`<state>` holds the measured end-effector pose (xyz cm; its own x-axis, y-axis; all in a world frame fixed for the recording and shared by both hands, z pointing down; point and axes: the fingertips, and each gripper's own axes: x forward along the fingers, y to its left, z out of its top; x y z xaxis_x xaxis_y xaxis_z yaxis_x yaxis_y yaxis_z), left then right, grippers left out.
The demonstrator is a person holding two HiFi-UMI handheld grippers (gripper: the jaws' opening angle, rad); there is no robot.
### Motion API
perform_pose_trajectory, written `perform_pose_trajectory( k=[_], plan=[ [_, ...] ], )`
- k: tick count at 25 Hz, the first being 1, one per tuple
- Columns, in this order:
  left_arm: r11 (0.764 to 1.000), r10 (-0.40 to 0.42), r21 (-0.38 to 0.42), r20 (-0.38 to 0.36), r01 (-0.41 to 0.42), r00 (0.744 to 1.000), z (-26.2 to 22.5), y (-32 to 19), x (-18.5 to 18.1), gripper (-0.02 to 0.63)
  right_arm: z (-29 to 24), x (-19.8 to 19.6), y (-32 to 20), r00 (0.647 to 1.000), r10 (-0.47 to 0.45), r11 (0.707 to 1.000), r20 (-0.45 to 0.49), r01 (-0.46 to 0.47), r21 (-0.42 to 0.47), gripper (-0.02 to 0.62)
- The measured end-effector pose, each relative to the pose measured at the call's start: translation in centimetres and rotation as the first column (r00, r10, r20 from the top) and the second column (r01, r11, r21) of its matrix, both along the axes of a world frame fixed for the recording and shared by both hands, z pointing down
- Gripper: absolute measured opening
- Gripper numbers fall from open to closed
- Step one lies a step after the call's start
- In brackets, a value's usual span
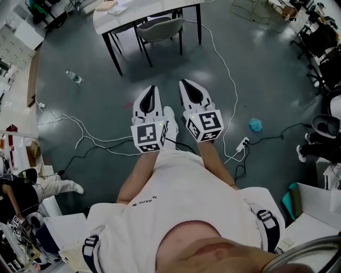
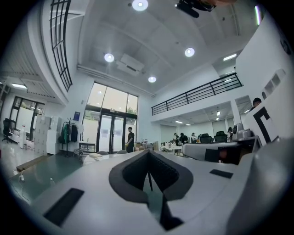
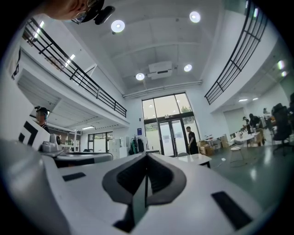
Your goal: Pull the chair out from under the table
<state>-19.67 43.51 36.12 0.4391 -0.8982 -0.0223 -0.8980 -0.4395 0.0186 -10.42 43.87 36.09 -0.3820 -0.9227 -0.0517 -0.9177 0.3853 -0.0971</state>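
Nothing of the pull is done yet: the chair (image 1: 160,29) sits tucked under the table (image 1: 133,15) at the top centre of the head view, well apart from the left gripper (image 1: 151,91) and right gripper (image 1: 187,86) at mid-frame, both with jaws clenched together, empty and touching nothing.

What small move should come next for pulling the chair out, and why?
Probably carry the left tool and right tool forward toward the chair: it stands tucked under the table, well ahead of both, and both tools' jaws are shut with nothing between them.
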Motion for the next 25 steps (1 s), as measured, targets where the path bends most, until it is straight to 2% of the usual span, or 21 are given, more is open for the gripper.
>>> perform_pose_trajectory(
  k=[4, 8, 19, 25],
  plan=[
    [1.000, 0.005, 0.010, 0.005, -0.005, 1.000, 0.7, -5.9, 1.6, 0.005, 0.9, 2.2, -6.0, 0.998, 0.035, 0.999, -0.051, -0.035, 0.005, 0.014],
    [1.000, 0.013, 0.016, 0.001, -0.013, 1.000, 0.2, -12.6, 3.0, 0.005, 1.0, 4.3, -12.7, 0.998, 0.060, 0.998, -0.036, -0.060, -0.007, 0.014],
    [1.000, 0.022, 0.006, 0.007, -0.022, 1.000, -1.9, -32.9, 5.5, 0.005, -1.9, 6.1, -32.5, 0.999, 0.044, 0.999, -0.028, -0.043, 0.006, 0.014],
    [0.999, 0.031, -0.015, 0.015, -0.031, 0.999, -1.9, -41.8, 6.4, 0.005, -2.3, 6.1, -41.5, 0.999, 0.033, 0.999, -0.022, -0.033, -0.009, 0.014]
  ],
)
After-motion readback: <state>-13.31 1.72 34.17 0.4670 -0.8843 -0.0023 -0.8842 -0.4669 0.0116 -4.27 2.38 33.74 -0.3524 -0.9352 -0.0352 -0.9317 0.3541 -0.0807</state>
